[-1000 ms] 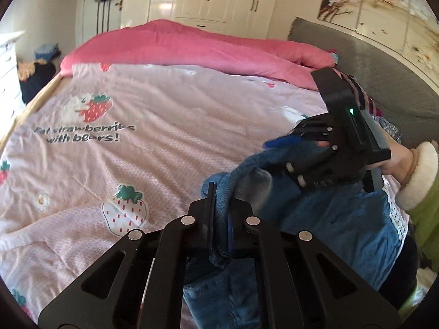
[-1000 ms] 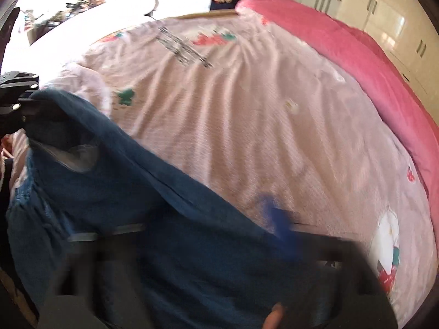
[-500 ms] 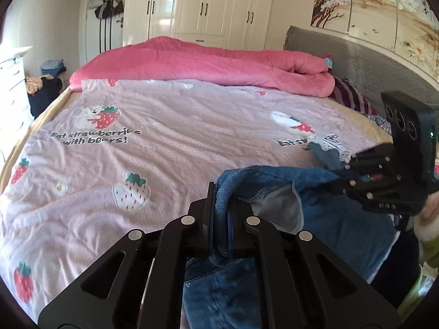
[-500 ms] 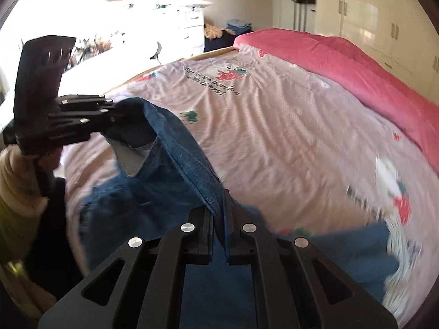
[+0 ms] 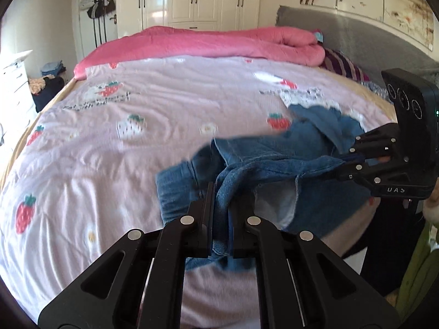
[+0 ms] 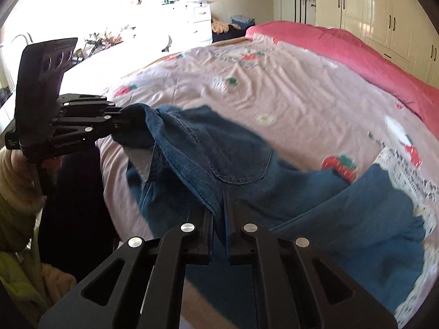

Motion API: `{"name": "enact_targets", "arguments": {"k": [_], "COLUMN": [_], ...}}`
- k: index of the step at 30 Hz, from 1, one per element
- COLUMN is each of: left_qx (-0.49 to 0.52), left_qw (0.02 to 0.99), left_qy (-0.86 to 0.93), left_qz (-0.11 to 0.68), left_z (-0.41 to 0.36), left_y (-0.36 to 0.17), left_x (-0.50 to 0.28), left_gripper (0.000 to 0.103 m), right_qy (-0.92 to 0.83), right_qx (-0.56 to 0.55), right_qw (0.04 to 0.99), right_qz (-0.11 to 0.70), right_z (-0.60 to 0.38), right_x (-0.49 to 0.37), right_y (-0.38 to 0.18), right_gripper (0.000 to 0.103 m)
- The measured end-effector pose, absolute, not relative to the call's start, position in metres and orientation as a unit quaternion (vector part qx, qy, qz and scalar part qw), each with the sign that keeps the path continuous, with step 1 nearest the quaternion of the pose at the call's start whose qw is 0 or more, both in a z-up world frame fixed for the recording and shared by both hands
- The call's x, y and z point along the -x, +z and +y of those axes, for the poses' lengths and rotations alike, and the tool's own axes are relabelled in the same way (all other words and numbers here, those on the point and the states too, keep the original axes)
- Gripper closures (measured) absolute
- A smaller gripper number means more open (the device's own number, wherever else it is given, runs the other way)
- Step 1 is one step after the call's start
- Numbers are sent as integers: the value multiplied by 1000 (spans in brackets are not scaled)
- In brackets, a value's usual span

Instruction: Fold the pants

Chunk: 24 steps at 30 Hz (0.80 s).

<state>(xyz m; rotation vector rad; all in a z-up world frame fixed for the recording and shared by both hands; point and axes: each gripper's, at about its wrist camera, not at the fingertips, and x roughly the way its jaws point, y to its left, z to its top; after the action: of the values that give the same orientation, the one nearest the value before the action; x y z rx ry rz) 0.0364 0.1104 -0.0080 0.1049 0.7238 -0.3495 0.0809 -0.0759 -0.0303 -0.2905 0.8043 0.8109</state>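
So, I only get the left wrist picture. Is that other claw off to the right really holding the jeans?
Observer: Yes. Its own camera shows the right claw shut on a folded edge of the jeans.
Operator: Which side of them faces up?
Observer: The seat side. A stitched back pocket lies just beyond that claw.
Operator: And where do the legs go?
Observer: One leg runs off to the right, lying on the bedspread.
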Motion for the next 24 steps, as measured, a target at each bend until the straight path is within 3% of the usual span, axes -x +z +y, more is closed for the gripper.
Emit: {"name": "enact_targets", "arguments": {"k": [14,18,20,24], "left_qx": [-102,-110,-102,-77], "left_qw": [906,903,903,904], "left_qy": [-170,-177,-172,-171], "left_qz": [373,376,379,383], "left_z": [95,91,91,95], "left_y": [-27,-26,-24,-17], "left_x": [-15,-11,-9,-6], "left_gripper": [92,84,81,72], "right_qy": [377,381,383,395], "right_qx": [141,133,130,122], "right_qw": [816,813,813,808], "right_qz": [414,419,420,420], "right_z": [-84,-89,-90,-88], "right_x": [-58,-59,-59,-55], "right_y": [-67,-69,-70,-69], "right_gripper": [94,94,92,78]}}
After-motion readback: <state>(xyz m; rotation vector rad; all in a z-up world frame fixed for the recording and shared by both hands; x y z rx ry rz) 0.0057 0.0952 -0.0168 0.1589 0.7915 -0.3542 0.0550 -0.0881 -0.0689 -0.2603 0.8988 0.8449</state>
